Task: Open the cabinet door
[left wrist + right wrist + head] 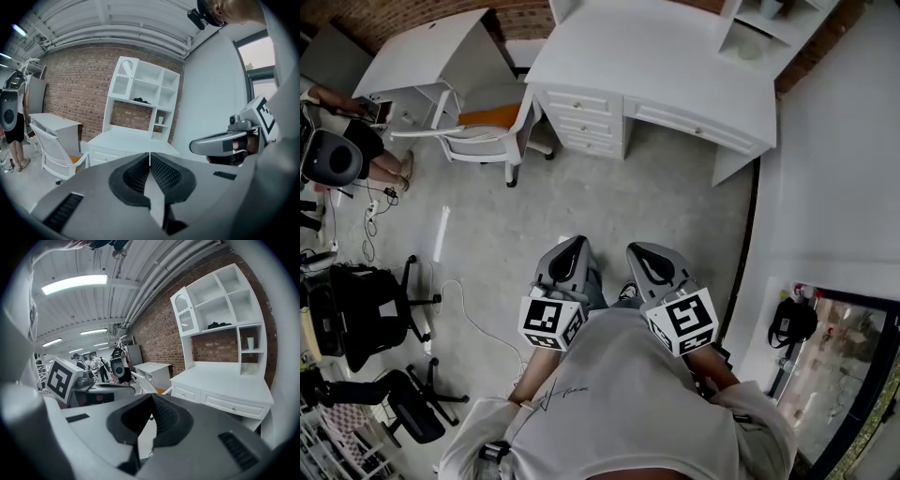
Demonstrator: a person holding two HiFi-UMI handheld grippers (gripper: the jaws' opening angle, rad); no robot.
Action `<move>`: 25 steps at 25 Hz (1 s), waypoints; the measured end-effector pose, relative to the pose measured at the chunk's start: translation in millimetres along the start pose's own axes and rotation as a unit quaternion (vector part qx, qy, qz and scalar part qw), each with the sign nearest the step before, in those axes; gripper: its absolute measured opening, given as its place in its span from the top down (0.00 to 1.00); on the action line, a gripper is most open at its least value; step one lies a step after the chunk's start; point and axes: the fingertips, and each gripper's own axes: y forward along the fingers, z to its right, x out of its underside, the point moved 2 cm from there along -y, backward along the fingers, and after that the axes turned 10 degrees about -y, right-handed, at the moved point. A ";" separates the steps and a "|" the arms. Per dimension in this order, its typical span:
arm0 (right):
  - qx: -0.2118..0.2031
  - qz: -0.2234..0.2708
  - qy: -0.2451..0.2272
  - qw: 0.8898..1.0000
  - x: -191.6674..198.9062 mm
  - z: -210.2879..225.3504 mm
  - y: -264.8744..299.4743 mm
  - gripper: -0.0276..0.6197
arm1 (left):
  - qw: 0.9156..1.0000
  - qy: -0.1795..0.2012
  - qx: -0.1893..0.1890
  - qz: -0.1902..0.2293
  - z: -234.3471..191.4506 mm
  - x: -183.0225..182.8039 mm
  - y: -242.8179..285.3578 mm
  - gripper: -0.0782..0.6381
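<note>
A white desk (656, 56) with a shelf hutch (145, 93) stands against the brick wall, some way ahead of me. The hutch's arched glass cabinet door (124, 75) sits at its upper left and looks closed; the right gripper view shows the cabinet door (183, 315) too. Both grippers are held close to my body, far from the desk. My left gripper (577, 244) is shut with nothing between its jaws, as the left gripper (150, 159) pads meet. My right gripper (639, 249) is beside it, and the right gripper (151, 398) is shut and empty as well.
A white chair with an orange seat (487, 131) stands left of the desk, beside a second white desk (422, 52). Black office chairs (366, 309) and a person (356, 122) are at the left. A white wall (834, 169) and a black bag (792, 319) are at the right.
</note>
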 end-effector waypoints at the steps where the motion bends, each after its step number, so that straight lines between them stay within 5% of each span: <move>1: -0.001 0.000 -0.004 1.000 -4.7 3.0 8.4 0.92 | 1.000 -0.001 0.004 0.001 -5.7 -4.1 4.3 0.86; 25: 0.044 -0.010 -0.040 0.998 -133.3 31.4 231.7 0.92 | 0.998 -0.016 0.040 0.046 -208.8 -149.5 88.7 0.86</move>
